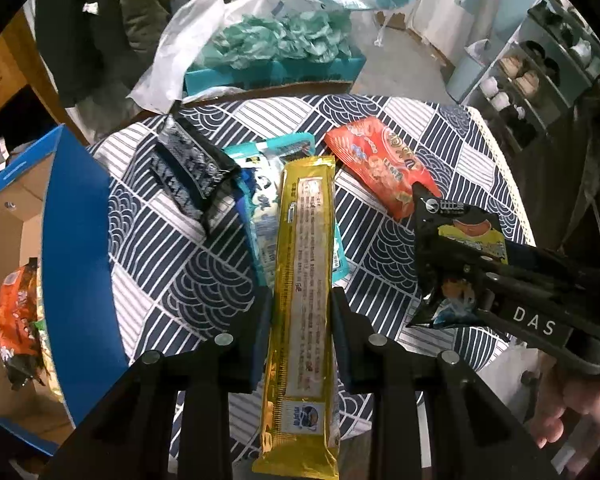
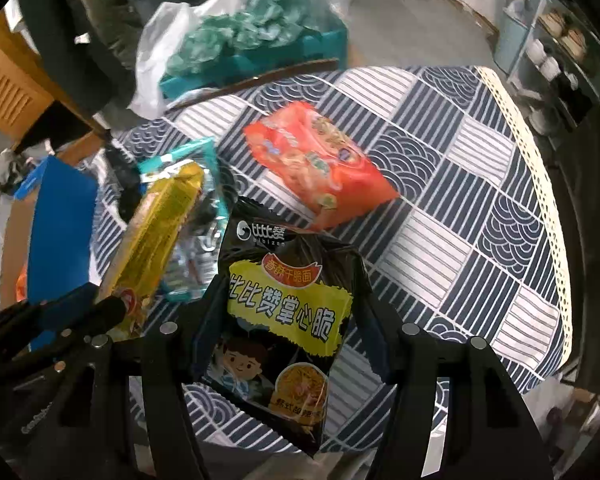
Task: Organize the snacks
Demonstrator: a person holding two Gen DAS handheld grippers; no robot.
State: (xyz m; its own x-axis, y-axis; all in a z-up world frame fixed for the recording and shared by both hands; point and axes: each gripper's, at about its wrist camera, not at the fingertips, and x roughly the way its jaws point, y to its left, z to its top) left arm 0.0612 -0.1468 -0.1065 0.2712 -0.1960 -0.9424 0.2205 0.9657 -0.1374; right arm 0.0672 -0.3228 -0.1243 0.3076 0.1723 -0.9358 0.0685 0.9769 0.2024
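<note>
The left hand-held gripper (image 1: 298, 328) is clamping a long gold snack packet (image 1: 303, 292) between its fingers, above the bench (image 1: 452, 152) with its patterned cloth. The right hand-held gripper (image 1: 456, 256) is gripping a black snack bag (image 1: 466, 240). An orange bag (image 1: 380, 164), a teal packet (image 1: 264, 200) and a dark packet (image 1: 188, 168) are lying on the bench. A blue-edged cardboard box (image 1: 76, 248) is standing at left, holding an orange packet (image 1: 18, 320).

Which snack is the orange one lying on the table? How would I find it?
Start at the table with the navy-and-white wave-patterned tablecloth. Near its middle, beyond both held packets, lies the orange snack bag, flat and touched by no gripper. It is the only bright orange-red packet there; its neighbours are teal, black or gold.
</note>
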